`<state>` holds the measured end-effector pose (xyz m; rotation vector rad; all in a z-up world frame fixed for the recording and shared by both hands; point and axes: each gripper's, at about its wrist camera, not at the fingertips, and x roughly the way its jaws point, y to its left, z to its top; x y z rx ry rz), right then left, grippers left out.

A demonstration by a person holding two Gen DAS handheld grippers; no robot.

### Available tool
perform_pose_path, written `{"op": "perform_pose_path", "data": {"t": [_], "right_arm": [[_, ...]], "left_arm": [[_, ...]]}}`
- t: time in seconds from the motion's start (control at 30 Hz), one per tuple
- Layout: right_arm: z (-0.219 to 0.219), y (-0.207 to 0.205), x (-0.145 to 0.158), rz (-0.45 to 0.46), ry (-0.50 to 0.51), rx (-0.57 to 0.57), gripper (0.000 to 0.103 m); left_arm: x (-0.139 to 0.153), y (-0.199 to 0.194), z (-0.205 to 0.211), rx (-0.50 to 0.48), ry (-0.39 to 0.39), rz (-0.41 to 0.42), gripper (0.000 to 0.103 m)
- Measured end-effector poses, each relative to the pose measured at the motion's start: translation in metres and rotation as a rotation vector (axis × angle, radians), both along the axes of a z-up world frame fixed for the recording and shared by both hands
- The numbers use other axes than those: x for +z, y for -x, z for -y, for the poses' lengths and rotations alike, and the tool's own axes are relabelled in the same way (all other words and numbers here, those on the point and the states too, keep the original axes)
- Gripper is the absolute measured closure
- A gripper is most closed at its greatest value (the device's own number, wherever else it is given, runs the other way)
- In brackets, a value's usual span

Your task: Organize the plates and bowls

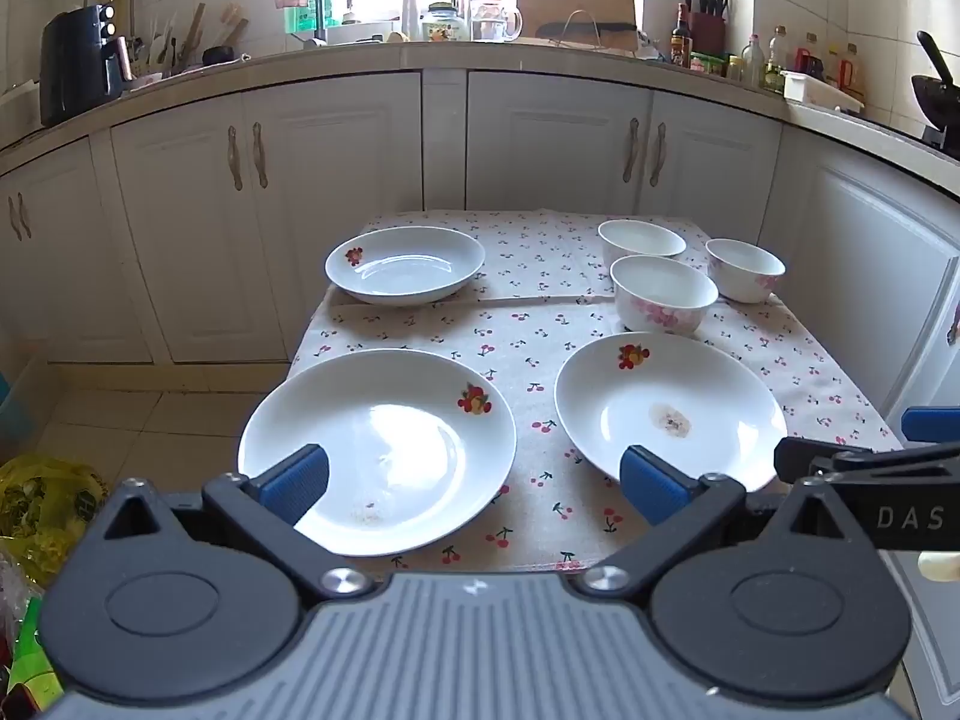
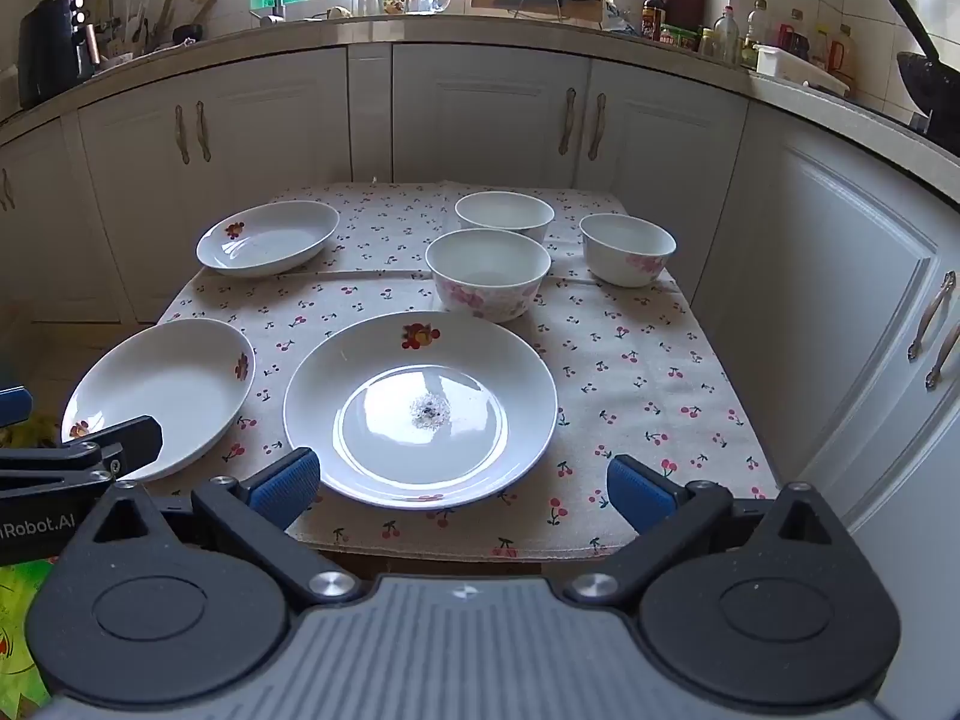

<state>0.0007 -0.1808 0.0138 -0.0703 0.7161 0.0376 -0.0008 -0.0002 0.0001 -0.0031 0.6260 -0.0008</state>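
Note:
Three white plates with a fruit print lie on the cherry-print tablecloth (image 1: 528, 324). One is near left (image 1: 384, 450), one near right (image 1: 666, 408) with a food stain, one far left (image 1: 405, 264). Three white bowls with pink flowers stand far right: a near one (image 1: 663, 294), a far one (image 1: 641, 240), a right one (image 1: 745, 270). My left gripper (image 1: 474, 483) is open and empty at the near edge, above the near left plate. My right gripper (image 2: 462, 495) is open and empty in front of the stained plate (image 2: 420, 408).
White kitchen cabinets (image 1: 336, 180) and a cluttered counter (image 1: 420, 51) run behind and to the right of the table. A yellow bag (image 1: 42, 498) lies on the floor at the left. The table's near edge (image 2: 456, 546) is just below my fingers.

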Motion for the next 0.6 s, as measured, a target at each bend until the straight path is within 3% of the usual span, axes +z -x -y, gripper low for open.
{"op": "perform_pose_path", "data": {"t": [0.17,0.37,0.6], "right_arm": [[-0.002,0.004,-0.008,-0.001,0.006,0.0,0.0],[-0.003,-0.004,0.016,0.0,0.007,-0.001,0.0],[-0.002,0.006,0.007,0.034,0.024,0.0,0.0]], "left_arm": [[0.002,0.003,0.002,-0.002,-0.006,-0.001,0.001],[0.012,0.002,0.002,-0.002,-0.001,0.002,0.001],[0.008,0.005,0.0,0.004,0.002,0.007,0.001]]}}
